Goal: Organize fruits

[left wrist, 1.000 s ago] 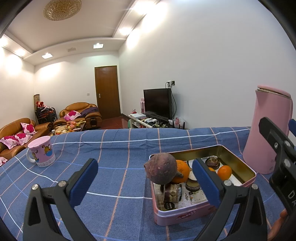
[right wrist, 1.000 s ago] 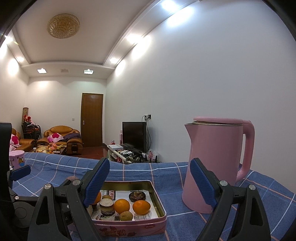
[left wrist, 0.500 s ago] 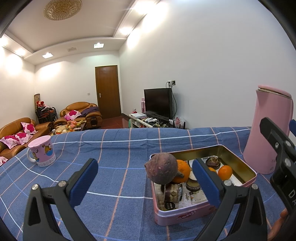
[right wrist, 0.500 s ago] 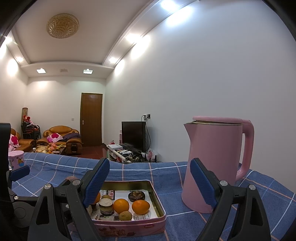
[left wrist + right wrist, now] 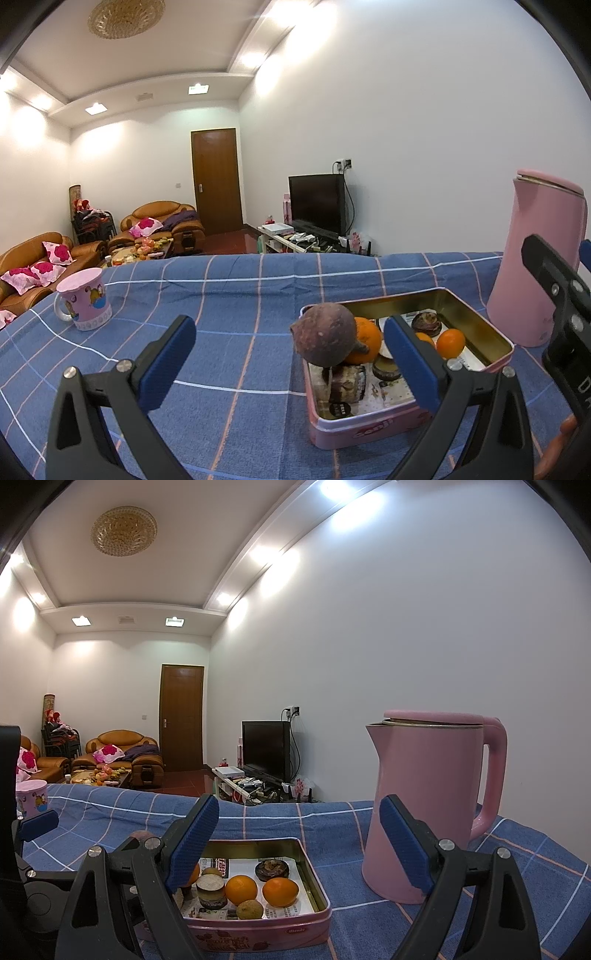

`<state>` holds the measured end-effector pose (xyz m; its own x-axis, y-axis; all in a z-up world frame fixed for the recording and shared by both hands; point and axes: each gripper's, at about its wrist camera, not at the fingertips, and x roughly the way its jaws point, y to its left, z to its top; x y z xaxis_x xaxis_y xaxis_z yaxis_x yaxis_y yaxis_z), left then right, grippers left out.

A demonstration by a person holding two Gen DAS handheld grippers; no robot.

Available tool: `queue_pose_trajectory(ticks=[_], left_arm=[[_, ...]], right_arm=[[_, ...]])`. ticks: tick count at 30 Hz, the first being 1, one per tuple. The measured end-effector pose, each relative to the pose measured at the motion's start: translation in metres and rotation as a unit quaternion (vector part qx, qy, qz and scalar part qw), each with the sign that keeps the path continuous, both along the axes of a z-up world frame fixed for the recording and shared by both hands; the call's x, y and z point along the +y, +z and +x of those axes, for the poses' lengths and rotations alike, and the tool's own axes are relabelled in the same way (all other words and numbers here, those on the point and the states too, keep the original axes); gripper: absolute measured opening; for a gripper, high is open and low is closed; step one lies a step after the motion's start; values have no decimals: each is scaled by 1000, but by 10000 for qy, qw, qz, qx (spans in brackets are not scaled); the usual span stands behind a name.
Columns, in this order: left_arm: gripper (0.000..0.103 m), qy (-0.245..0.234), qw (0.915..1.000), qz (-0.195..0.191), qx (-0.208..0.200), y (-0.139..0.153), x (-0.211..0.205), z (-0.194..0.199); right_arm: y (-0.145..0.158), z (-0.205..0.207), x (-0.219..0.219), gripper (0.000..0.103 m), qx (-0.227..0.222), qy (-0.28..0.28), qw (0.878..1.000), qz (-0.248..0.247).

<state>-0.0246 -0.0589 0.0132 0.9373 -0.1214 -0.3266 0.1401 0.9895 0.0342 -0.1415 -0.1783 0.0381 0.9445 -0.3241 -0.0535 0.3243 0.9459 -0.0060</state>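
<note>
You hold two grippers above a table (image 5: 229, 295) covered in a blue checked cloth; neither one grips anything. Your left gripper (image 5: 291, 365) points slightly down at the cloth with its jaws spread wide and empty; your right gripper (image 5: 299, 843) points level with its jaws likewise released, framing the gap between a pink tin (image 5: 258, 928) and a tall pink kettle (image 5: 424, 812).

The fruit sits in the open tin, which rests on the cloth just beside the kettle; two oranges (image 5: 242, 890) lie side by side on its paper lining, with a small brownish fruit (image 5: 250, 909) in front of them and a dark round fruit (image 5: 271, 869) behind. A large purple-brown fruit (image 5: 325, 338) perches high at the tin's near corner, seemingly balanced on a small jar (image 5: 347, 384) and leaning on another orange (image 5: 365, 341); that perch looks unstable, so it is probably the piece to settle next. It lies just inside your left gripper's right jaw, so that hand seems the better placed. A pink mug (image 5: 83, 301) stands well apart on the far left.
</note>
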Motion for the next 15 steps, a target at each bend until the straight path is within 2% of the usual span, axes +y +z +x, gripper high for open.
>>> queue_pose_trajectory(ticks=[15], left_arm=[[103, 83, 9999, -22, 106, -2, 2, 4]], right_arm=[[-1, 0, 0, 90, 27, -17, 10000, 12]])
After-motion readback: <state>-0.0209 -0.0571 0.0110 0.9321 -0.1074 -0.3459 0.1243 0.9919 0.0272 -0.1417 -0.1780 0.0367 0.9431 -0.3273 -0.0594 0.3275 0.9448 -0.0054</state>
